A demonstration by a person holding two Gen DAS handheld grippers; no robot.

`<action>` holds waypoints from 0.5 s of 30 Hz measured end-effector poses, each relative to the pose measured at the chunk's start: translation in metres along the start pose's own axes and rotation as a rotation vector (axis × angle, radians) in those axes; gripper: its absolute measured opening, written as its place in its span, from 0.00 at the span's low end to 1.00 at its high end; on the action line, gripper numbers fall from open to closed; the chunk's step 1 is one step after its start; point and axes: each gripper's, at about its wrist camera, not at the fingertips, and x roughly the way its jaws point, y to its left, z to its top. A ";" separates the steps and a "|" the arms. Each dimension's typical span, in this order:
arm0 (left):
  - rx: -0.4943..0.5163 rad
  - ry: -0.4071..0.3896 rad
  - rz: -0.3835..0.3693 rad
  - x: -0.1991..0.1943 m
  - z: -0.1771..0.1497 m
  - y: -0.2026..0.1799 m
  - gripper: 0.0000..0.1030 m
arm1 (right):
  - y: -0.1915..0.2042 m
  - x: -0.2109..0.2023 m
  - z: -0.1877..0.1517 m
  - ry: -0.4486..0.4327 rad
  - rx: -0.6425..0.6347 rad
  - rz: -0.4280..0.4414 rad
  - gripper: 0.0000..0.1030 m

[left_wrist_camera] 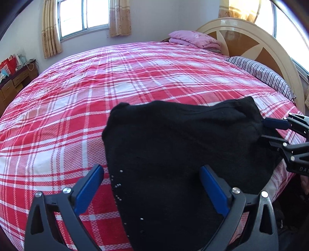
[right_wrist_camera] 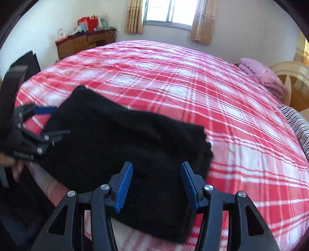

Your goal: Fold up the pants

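Bright daylight from windows (left_wrist_camera: 83, 17); fisheye edge bending; right view motion-blurred.

The left gripper (left_wrist_camera: 151, 185) holds its blue-padded fingers (left_wrist_camera: 89, 188) spread wide apart. The right gripper (right_wrist_camera: 156, 186) is likewise parted, its blue fingers (right_wrist_camera: 124, 186) angled forward and down.

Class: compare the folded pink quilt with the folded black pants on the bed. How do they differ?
The folded pink quilt sits far off by the cream headboard; the folded black pants lie at the near edge. The quilt is untouched; both open grippers, left and right, flank the pants. Both rest on the red plaid sheet.
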 end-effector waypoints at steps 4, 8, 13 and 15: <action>0.026 0.010 0.003 0.003 -0.002 -0.007 0.99 | -0.002 0.002 -0.016 0.006 -0.040 -0.006 0.52; 0.026 0.022 -0.004 0.004 -0.003 -0.008 1.00 | -0.003 0.003 -0.018 0.005 -0.044 -0.015 0.52; 0.023 0.029 -0.018 0.007 -0.006 -0.007 1.00 | -0.004 0.005 -0.018 -0.003 -0.046 -0.010 0.52; 0.015 0.031 -0.023 0.006 -0.006 -0.006 1.00 | -0.006 0.002 -0.018 -0.014 -0.039 0.002 0.52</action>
